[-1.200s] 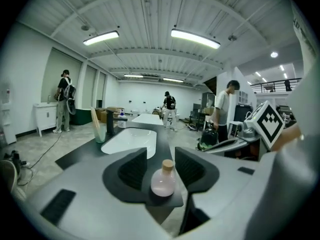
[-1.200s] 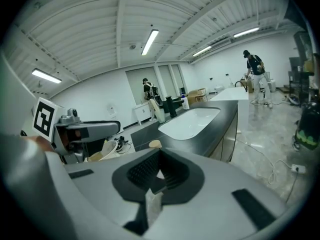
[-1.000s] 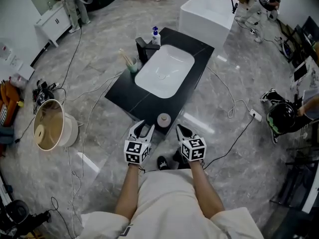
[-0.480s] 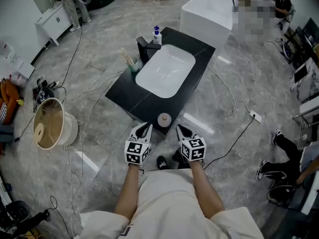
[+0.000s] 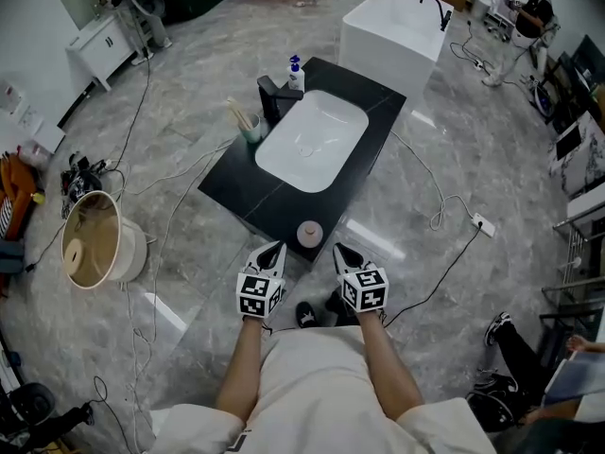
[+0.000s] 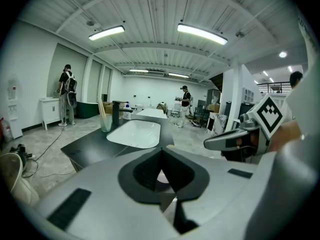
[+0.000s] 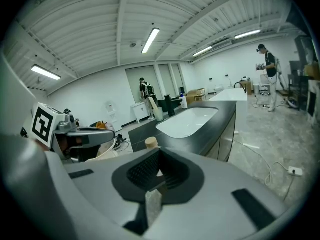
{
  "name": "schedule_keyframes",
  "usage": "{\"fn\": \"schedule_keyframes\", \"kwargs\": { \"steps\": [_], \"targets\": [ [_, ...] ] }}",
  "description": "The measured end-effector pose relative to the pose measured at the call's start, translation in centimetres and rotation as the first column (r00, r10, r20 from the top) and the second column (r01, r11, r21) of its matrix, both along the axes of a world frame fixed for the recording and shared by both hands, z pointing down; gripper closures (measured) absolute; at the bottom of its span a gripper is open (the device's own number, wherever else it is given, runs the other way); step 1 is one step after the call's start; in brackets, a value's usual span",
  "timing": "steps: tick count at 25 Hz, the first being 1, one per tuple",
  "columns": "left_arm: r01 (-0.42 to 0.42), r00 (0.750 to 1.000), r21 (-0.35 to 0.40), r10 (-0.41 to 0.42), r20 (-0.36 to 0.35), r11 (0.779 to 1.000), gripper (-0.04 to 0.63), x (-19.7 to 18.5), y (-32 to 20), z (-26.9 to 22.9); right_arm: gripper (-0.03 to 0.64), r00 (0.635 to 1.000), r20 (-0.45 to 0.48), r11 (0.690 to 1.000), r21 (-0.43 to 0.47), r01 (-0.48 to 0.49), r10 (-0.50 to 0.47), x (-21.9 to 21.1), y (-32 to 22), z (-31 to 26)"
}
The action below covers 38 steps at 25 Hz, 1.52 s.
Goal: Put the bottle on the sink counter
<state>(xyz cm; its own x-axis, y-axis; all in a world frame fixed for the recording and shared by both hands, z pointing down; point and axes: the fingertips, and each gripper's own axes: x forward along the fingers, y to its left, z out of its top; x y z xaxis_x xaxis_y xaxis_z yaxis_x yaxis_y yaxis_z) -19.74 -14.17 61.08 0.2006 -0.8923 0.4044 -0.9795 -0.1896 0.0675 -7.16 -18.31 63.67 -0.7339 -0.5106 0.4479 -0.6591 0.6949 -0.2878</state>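
Inspection of bottle position and gripper condition.

1. The left gripper (image 5: 274, 248) had its jaws closed tip to tip, with nothing between them. The right gripper (image 5: 339, 250) stood the same, shut and empty. I held both side by side, just short of the near end of the sink counter (image 5: 248, 185).

2. The bottle (image 5: 295, 71), white with a blue top, stood upright at the far left corner of that counter, just beside the black faucet (image 5: 273, 94). Its long axis was vertical. In my judgement it already rested on the counter top, so the task was either finished or not yet under way.

3. Governing relation: the bottle lay straight ahead of both grippers and a little to the left. The whole white basin (image 5: 313, 138) lay between, and the bottle was well apart from either tool. The left gripper was marginally nearer, being on the faucet side. I judged that any reach would have to run along the counter's length, past the cup of sticks (image 5: 250, 126).

4. A small round object (image 5: 309, 232) sat on the near end of the counter, closest to the 2 grippers.

5. Writing: the bottle's label was too small to read. The cubes on the grippers carried only black-and-white square markers. I found no legible brand anywhere.
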Motion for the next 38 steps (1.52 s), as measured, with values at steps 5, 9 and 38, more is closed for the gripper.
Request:
{"fn": "schedule_keyframes", "kwargs": {
  "steps": [5, 9, 38],
  "targets": [
    [-0.005, 1.000, -0.010, 0.005, 0.015, 1.000, 0.589, 0.3, 0.0, 0.4, 0.612, 1.000, -0.003, 1.000, 0.000, 0.022, -0.022, -0.2, 0.2, 0.1],
    [0.001, 1.000, -0.016, -0.001, 0.021, 1.000, 0.589, 0.1, 0.0, 0.4, 0.612, 0.999, -0.008, 0.999, 0.002, 0.044, -0.044, -0.6, 0.5, 0.0],
    [-0.044, 0.998, -0.028, 0.046, 0.047, 0.999, 0.589, 1.5, -0.1, 1.2, 0.613, 0.996, -0.051, 0.997, 0.001, 0.074, -0.073, -0.3, 1.1, 0.9]
  ]
}}
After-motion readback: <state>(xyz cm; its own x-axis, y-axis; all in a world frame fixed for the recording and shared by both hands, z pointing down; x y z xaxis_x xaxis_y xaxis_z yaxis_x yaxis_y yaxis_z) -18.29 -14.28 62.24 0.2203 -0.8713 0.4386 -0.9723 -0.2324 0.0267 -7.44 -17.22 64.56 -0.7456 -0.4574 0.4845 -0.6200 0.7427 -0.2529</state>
